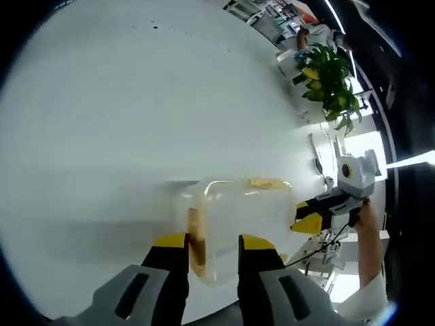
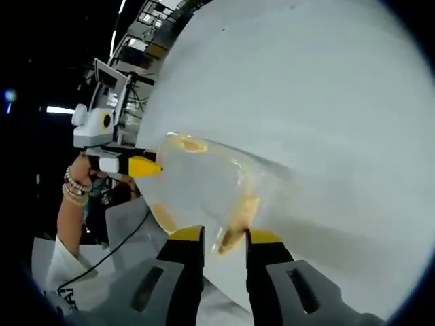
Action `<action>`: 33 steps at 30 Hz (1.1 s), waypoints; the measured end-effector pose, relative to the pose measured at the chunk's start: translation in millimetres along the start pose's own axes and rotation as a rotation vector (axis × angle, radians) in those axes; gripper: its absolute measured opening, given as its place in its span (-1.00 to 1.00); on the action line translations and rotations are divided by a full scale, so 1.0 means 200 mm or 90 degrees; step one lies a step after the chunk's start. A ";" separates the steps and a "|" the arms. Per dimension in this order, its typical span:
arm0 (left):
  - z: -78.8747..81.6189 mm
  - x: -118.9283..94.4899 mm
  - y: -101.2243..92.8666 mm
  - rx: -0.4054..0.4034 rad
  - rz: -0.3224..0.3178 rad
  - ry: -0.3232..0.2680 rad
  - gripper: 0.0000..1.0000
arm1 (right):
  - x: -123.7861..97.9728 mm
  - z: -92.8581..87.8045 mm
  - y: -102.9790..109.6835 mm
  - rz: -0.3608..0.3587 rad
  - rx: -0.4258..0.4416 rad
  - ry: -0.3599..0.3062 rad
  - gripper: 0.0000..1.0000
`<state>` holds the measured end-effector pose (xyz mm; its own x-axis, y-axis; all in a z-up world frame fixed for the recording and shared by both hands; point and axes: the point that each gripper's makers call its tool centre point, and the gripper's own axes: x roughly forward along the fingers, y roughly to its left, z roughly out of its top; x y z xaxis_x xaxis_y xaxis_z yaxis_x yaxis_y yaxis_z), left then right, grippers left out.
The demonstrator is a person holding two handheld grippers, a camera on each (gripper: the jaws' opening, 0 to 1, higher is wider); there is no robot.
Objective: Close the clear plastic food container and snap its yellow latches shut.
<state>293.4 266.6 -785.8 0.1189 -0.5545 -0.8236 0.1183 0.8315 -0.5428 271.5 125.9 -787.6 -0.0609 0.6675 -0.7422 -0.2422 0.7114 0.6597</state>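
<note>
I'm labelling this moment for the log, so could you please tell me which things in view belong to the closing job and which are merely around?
Part of the job:
- clear plastic food container
- its yellow latch
- left gripper
- right gripper

Merely around:
- white table
- potted plant
- shelving at the far end

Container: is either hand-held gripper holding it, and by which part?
Both appear to: the left hand-held gripper straddles one end of the clear container, the right hand-held gripper the opposite end's yellow latch.
</note>
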 end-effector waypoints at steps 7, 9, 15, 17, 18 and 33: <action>-0.01 0.00 0.00 0.026 -0.013 -0.018 -0.56 | 0.00 0.02 0.00 -0.003 -0.011 -0.006 -0.60; -0.01 -0.01 0.00 0.036 -0.019 -0.036 -0.56 | -0.01 0.03 0.00 -0.007 -0.037 -0.015 -0.59; 0.00 -0.02 0.01 0.131 -0.027 -0.069 -0.53 | -0.02 0.03 -0.01 -0.009 -0.031 -0.043 -0.58; 0.04 -0.05 0.03 0.175 -0.011 -0.098 -0.41 | -0.05 0.04 -0.01 -0.025 -0.055 -0.047 -0.66; 0.06 -0.07 0.02 0.192 -0.015 -0.115 -0.29 | -0.07 0.04 -0.02 -0.035 -0.066 -0.044 -0.70; 0.10 -0.11 -0.27 0.548 -0.030 -0.219 -0.63 | -0.07 0.27 0.32 -0.005 -0.320 -0.120 -0.85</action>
<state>304.2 233.5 -735.3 0.3651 -0.6816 -0.6341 0.8056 0.5727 -0.1517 309.2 173.7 -728.9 0.1067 0.7239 -0.6816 -0.6787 0.5540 0.4821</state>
